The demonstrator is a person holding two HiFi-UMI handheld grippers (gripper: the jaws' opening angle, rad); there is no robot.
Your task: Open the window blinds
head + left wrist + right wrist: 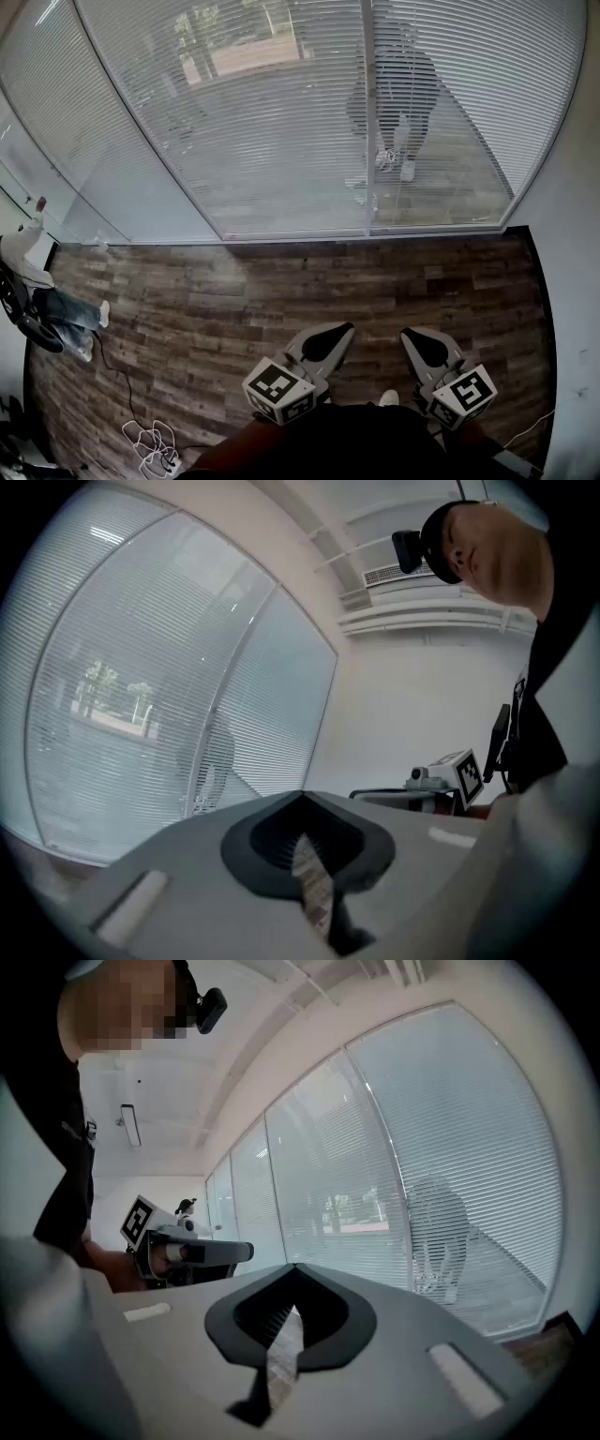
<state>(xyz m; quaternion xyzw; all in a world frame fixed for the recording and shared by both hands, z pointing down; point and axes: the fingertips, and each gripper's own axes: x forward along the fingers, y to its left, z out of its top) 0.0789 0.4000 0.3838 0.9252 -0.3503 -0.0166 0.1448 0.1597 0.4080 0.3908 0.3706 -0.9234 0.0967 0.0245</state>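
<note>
Window blinds [281, 112] stand ahead of both sets of jaws, beyond a strip of floor [234, 300]. The left gripper [328, 342] and right gripper [424, 347] are side by side, well short of them. A cable tangle [150, 441] lies on the floor left of the jaws; a wall [577, 234] stands to the right.

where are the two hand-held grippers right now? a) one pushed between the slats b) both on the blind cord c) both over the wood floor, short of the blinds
c: in the head view the left hand-held gripper and right hand-held gripper hang over the wood floor, apart from the blinds, jaws shut on nothing.
</note>
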